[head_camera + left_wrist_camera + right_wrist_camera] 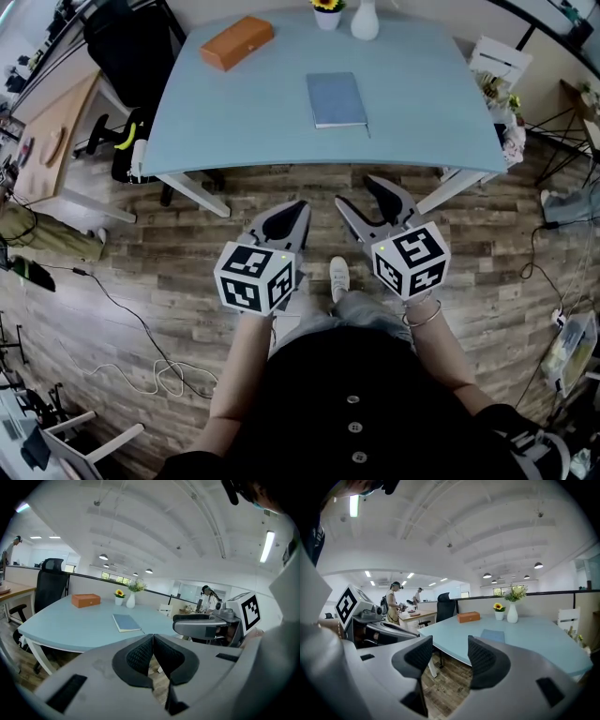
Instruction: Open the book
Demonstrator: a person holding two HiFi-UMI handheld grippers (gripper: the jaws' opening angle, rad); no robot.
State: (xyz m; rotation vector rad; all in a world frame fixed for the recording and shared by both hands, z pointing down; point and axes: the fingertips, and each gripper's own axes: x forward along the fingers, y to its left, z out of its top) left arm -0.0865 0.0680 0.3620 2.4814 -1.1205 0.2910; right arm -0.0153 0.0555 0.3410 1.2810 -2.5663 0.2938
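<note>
Left gripper [299, 204] with jaws pressed together, right gripper [355, 191] with jaws apart, both empty, short of the table [234, 127]. Closed blue-grey book [337, 98] flat on tabletop; sunflower in white pot [327, 16] beside smooth white vase [365, 22].

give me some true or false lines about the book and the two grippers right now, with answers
1. The book lies closed on the table. True.
2. The left gripper is shut on the book. False: its jaws are together on nothing, and it is held over the wooden floor, short of the table.
3. The right gripper has its jaws apart and empty. True.
4. The orange box sits on top of the book. False: it lies apart from the book, toward the table's far left.
5. A white vase stands near the table's far edge. True.
</note>
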